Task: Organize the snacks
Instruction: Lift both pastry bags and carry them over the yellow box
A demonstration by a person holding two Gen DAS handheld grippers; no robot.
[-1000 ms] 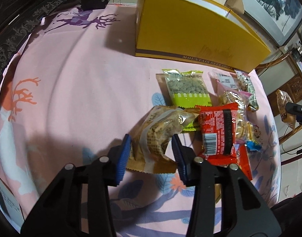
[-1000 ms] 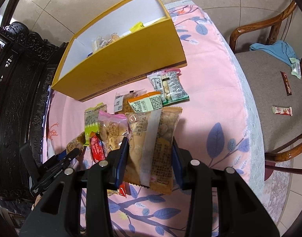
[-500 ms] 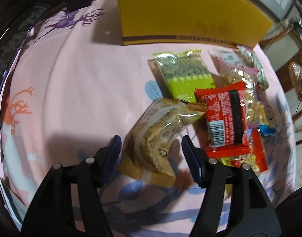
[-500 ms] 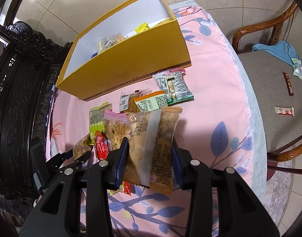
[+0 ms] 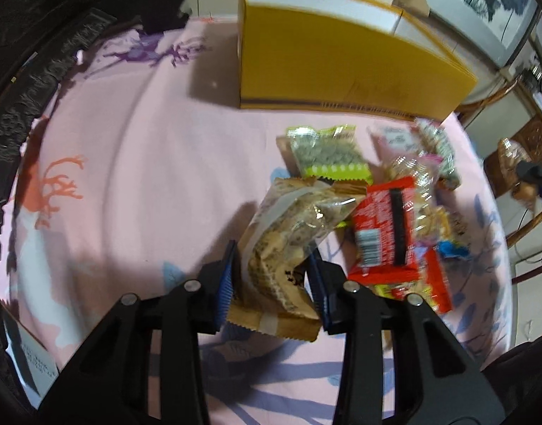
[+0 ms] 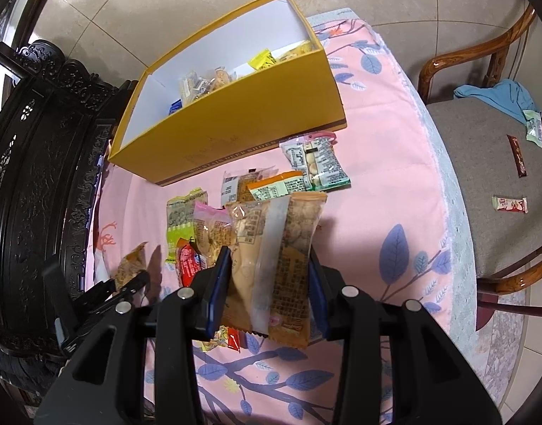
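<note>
Your left gripper (image 5: 272,283) has its jaws pinched on one tan biscuit packet (image 5: 292,226), lifted at the left of the snack pile on the pink tablecloth (image 5: 129,163). Beside it lie one green pea pack (image 5: 327,157) and one red wrapper (image 5: 386,233). Behind stands one yellow box (image 6: 235,117), open, several snacks inside. Your right gripper (image 6: 269,283) clamps one orange cracker packet (image 6: 276,262) above the pile. Right of the table, one wooden chair (image 6: 483,184) carries three small snacks.
</note>
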